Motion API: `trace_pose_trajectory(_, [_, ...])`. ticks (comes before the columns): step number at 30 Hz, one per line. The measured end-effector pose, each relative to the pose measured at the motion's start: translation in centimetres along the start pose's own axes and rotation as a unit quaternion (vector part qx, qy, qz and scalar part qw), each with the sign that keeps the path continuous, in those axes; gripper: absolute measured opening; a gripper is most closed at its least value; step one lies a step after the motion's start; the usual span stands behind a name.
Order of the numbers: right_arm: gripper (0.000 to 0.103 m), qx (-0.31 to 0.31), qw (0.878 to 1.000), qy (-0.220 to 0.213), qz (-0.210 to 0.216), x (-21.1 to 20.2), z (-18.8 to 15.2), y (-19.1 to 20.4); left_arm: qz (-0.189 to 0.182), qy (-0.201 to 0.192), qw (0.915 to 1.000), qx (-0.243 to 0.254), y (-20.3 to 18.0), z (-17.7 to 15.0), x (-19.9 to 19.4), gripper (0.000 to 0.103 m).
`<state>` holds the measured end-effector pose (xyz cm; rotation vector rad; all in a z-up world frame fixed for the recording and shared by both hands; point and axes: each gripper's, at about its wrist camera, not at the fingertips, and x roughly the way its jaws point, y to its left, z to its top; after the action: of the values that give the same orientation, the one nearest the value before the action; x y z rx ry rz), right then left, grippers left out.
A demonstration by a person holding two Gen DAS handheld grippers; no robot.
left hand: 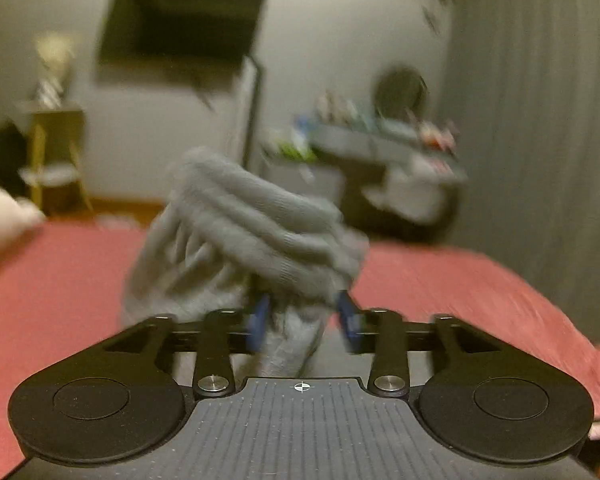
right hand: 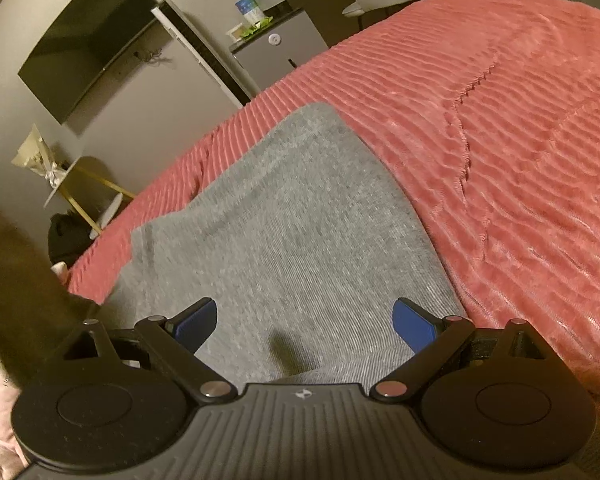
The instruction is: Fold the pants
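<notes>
In the left wrist view, the left gripper (left hand: 304,322) has its blue fingers (left hand: 260,322) drawn in on a bunch of grey knit cloth, the pants (left hand: 256,236). The fabric rises in thick ribbed folds above the fingers and hangs down to the left, lifted clear of the pink bedspread (left hand: 56,280) behind it. The picture is blurred, so which part of the garment is pinched cannot be told; the rolled ridges could be a waistband or a cuff. A dark television (left hand: 184,24) hangs on the far wall.

In the right wrist view, the right gripper (right hand: 304,322) hovers low over the pants (right hand: 292,216) with its fingers (right hand: 196,320) spread wide and nothing between them. Here the grey cloth lies flat on the ribbed pink bedspread (right hand: 520,120), one squared end reaching toward the far edge of the bed, and the near part passing under the gripper.

The pants look soft, light and limp: they will likely sag and bunch wherever unsupported, and the plush bedspread may drag at them. A good hold would be a pinch on an edge or corner, through both layers, so the fold carries over evenly. The knit seems thick enough to grip without slipping.
</notes>
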<state>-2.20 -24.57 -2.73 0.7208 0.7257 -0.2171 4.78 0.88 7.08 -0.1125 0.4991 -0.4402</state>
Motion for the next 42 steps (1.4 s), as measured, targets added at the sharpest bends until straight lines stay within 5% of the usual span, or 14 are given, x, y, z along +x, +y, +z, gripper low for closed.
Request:
trace_pose_trajectory(1, [0.095, 0.005, 1.0, -0.001, 0.004, -0.2, 0.0, -0.2, -0.02, 0.034, 0.9992, 0.001, -1.3, -1.0, 1.2, 0.083])
trace_pose_trajectory(6, [0.095, 0.025, 0.999, -0.004, 0.023, -1.0, 0.1, -1.0, -0.025, 0.158, 0.987, 0.018, -4.3, -5.2, 3.7, 0.085])
trace_pose_trajectory(10, [0.092, 0.026, 0.998, 0.004, 0.049, -1.5, 0.5, -0.8, 0.094, 0.15, 0.9841, -0.017, -0.8, -5.3, 1.2, 0.094])
trace_pose_trajectory(13, [0.091, 0.006, 0.997, 0.004, 0.082, -1.4, 0.6, 0.5, 0.191, 0.088, 0.9757, -0.062, 3.0, -4.7, -2.1, 0.097])
trace_pose_trajectory(16, [0.084, 0.02, 0.991, 0.044, 0.127, 0.9, 0.8, 1.9, 0.268, 0.053, 0.9512, -0.144, 7.3, -4.1, -3.8, 0.098])
trace_pose_trajectory(20, [0.083, 0.056, 0.979, 0.097, 0.17, 5.4, 1.3, 3.2, 0.307, 0.022, 0.912, -0.272, 11.6, -4.7, -6.0, 0.098])
trace_pose_trajectory(23, [0.083, 0.081, 0.974, 0.123, 0.171, 8.2, 1.6, 4.0, 0.289, -0.02, 0.8893, -0.354, 13.9, -6.4, -6.7, 0.1])
trace_pose_trajectory(26, [0.086, 0.078, 0.975, 0.111, 0.175, 9.7, 2.1, 4.9, 0.288, -0.01, 0.8662, -0.409, 15.9, -7.4, -5.9, 0.1])
trace_pose_trajectory(28, [0.087, 0.076, 0.976, 0.109, 0.173, 10.7, 2.4, 5.6, 0.285, -0.004, 0.8655, -0.412, 15.7, -7.9, -5.6, 0.1])
trace_pose_trajectory(34, [0.083, 0.072, 0.974, 0.109, 0.185, 13.3, 2.9, 7.3, 0.255, -0.005, 0.8874, -0.384, 15.0, -8.4, -4.6, 0.1])
trace_pose_trajectory(35, [0.063, 0.067, 0.974, 0.112, 0.188, 13.7, 2.9, 7.7, 0.254, -0.004, 0.8876, -0.384, 15.1, -8.6, -4.5, 0.1])
trace_pose_trajectory(36, [0.054, 0.067, 0.974, 0.117, 0.181, 14.1, 2.9, 7.9, 0.254, -0.004, 0.8862, -0.387, 15.2, -8.7, -4.6, 0.1])
trace_pose_trajectory(42, [0.058, 0.076, 0.972, 0.111, 0.194, 14.2, 2.5, 7.3, 0.244, -0.008, 0.8812, -0.405, 15.2, -9.0, -4.8, 0.1])
